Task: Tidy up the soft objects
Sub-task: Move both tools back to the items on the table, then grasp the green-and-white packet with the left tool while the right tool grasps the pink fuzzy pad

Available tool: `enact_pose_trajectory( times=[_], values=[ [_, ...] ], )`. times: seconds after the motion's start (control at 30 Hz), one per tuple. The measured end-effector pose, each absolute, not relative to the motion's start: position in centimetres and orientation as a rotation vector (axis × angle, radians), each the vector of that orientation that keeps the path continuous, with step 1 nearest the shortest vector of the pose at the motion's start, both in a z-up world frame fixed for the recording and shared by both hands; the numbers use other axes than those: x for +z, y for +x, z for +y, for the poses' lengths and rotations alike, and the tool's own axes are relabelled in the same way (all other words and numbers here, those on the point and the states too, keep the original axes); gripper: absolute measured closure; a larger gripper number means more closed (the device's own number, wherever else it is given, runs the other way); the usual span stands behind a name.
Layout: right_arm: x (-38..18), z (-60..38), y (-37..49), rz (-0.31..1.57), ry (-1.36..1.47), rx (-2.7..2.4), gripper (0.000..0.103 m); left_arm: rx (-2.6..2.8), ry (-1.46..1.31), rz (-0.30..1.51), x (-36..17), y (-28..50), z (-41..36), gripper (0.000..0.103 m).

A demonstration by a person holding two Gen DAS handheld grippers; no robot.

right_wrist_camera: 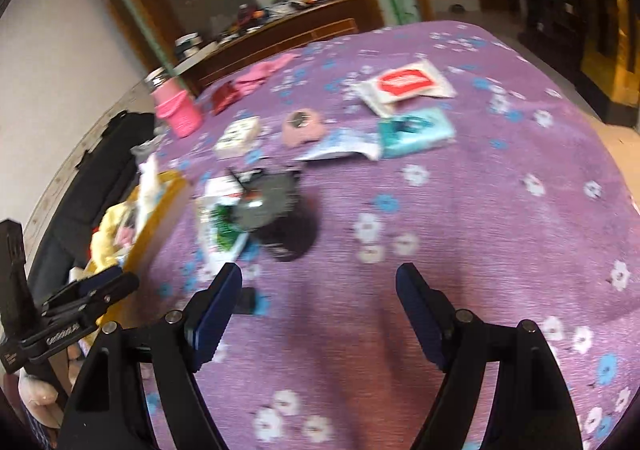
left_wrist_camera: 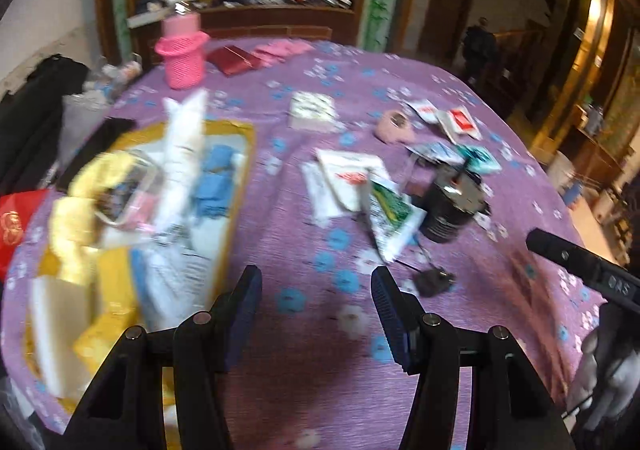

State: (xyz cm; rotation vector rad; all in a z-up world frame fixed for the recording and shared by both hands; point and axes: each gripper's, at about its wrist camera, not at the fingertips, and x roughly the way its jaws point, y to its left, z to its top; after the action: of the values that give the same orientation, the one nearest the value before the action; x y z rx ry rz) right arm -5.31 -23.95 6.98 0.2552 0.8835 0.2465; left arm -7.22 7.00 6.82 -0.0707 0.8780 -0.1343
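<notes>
A yellow box at the left holds soft packs: yellow cloth, blue cloths and white tissue packs. Loose packs lie on the purple flowered cloth: a white and green pack, white packs with red labels, a teal pack and a red-labelled white pack. My left gripper is open and empty above the cloth beside the box. My right gripper is open and empty over bare cloth. The frames are blurred.
A black round container stands mid-table, also in the right wrist view. A pink basket, a red wallet, pink cloth and a pink round object lie further back. A black bag sits left.
</notes>
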Motion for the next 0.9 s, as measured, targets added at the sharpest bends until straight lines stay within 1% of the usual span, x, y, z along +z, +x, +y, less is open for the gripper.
enact_pose_trajectory(
  times=[0.3,0.6,0.87,0.9],
  values=[
    [5.9,-25.5,-3.5,0.913,0.300,0.223,0.025,-0.244,-0.112,0.971,4.7,-5.4,4.9,0.043],
    [5.1,-25.5,-2.8,0.935,0.307,0.227,0.025,-0.304,-0.115,0.973,3.7,-0.8,3.2,0.043],
    [6.7,-27.1,-0.9,0.931,0.294,0.199,0.025,-0.321,-0.133,0.998,2.3,2.3,1.7,0.043],
    [6.8,-27.3,-0.7,0.932,0.298,0.195,0.025,-0.330,-0.138,0.998,2.2,2.5,1.6,0.045]
  ],
)
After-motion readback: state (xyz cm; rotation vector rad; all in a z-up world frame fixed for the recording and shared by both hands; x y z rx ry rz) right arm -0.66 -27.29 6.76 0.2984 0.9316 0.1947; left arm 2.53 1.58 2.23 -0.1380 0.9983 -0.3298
